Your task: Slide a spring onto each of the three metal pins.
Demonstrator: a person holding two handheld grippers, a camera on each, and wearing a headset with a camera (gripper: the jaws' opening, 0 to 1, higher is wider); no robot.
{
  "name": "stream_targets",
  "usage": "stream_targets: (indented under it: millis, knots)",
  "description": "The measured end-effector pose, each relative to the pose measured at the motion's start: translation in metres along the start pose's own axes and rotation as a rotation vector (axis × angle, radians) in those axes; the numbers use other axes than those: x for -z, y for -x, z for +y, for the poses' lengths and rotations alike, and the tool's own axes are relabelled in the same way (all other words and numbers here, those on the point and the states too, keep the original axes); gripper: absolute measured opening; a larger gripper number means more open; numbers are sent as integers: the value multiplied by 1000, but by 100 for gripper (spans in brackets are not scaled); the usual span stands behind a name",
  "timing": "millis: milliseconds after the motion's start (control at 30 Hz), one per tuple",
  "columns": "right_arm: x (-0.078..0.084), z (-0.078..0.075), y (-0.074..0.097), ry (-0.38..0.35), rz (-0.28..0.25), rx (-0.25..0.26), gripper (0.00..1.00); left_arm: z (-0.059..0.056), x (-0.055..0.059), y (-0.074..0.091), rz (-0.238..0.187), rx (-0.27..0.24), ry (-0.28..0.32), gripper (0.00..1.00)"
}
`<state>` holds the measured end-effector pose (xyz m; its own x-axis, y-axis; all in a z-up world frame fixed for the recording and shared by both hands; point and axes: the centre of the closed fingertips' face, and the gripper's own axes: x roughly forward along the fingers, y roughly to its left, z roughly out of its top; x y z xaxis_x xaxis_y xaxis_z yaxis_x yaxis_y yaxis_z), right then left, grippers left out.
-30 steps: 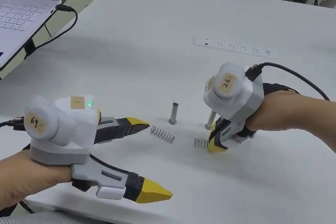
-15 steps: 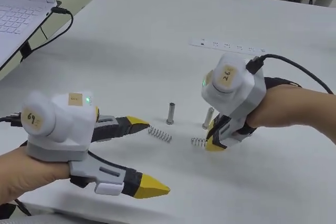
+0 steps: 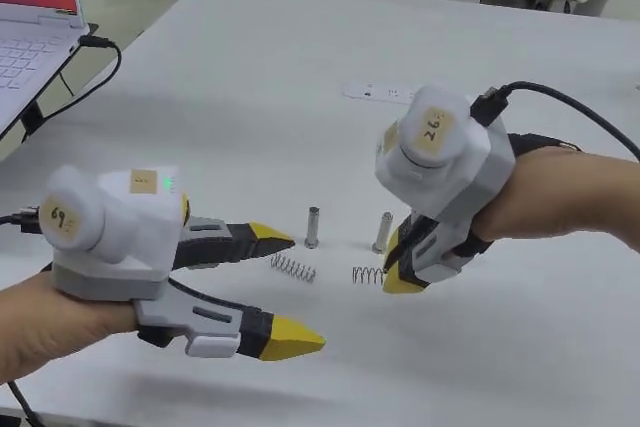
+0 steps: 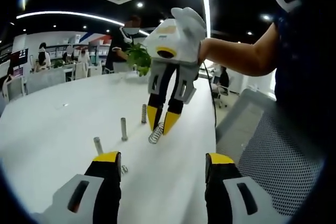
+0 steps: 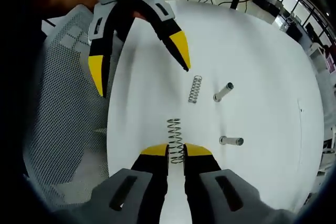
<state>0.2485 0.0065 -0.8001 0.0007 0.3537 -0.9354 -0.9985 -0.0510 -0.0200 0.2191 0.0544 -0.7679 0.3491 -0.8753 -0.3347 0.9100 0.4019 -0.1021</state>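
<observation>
Two short metal pins (image 3: 312, 227) (image 3: 383, 232) stand upright mid-table. In the left gripper view three pins stand in a row (image 4: 98, 145) (image 4: 124, 128) (image 4: 143, 113). My right gripper (image 3: 400, 275) (image 5: 176, 151) points down at the table, shut on the end of a spring (image 3: 365, 274) (image 5: 175, 129) that lies flat. A second spring (image 3: 292, 267) (image 5: 195, 88) lies loose beside it. My left gripper (image 3: 288, 289) (image 4: 164, 160) hovers open at the lower left, its jaws wide apart and holding nothing, its upper tip close to the loose spring.
A white power strip (image 3: 385, 94) lies further back on the white table (image 3: 250, 97). A laptop (image 3: 30, 7) with a black cable (image 3: 100, 57) sits at the far left. The right gripper's cable (image 3: 560, 107) trails over the person's forearm.
The head camera has shifted, so everything sits lower and further left. The right gripper stays on the spring's end. The left gripper has edged slightly towards the loose spring.
</observation>
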Motion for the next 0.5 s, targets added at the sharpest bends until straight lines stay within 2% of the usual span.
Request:
stream_targets:
  millis: [200, 500]
  knots:
    - [-5, 6, 7, 15, 3, 1, 8, -5, -3, -5, 11, 31, -18, 51]
    - [-15, 13, 11, 33, -5, -6, 8, -8, -5, -10, 16, 47, -49, 43]
